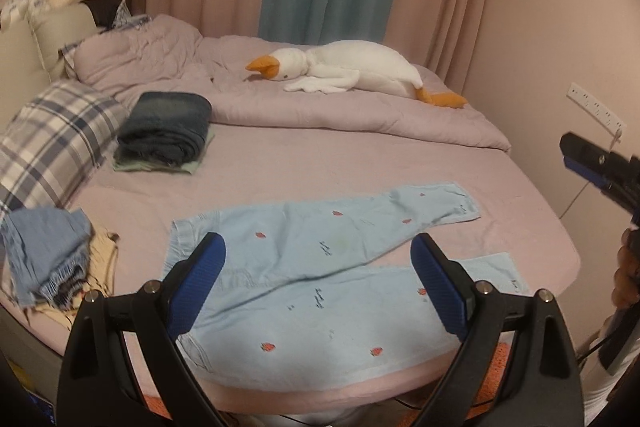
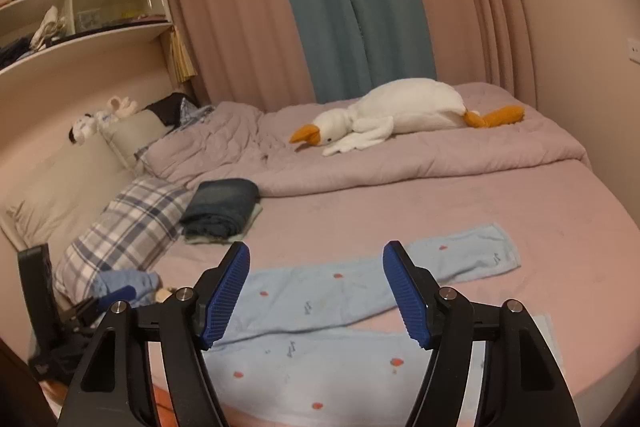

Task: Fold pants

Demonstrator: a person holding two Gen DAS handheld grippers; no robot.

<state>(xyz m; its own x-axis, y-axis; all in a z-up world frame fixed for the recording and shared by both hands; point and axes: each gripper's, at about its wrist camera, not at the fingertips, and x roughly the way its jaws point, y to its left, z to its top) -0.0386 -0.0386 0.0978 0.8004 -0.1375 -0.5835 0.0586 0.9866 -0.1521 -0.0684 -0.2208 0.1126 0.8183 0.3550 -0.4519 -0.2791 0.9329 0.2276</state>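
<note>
Two pale-blue legs of the strawberry-dotted pants (image 1: 320,267) lie splayed flat; both grippers' jaws gape empty.

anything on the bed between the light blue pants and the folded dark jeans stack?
Nothing: only bare pink sheet separates the light blue strawberry-print pants from the folded dark denim stack. Both wrist views show it.
</note>
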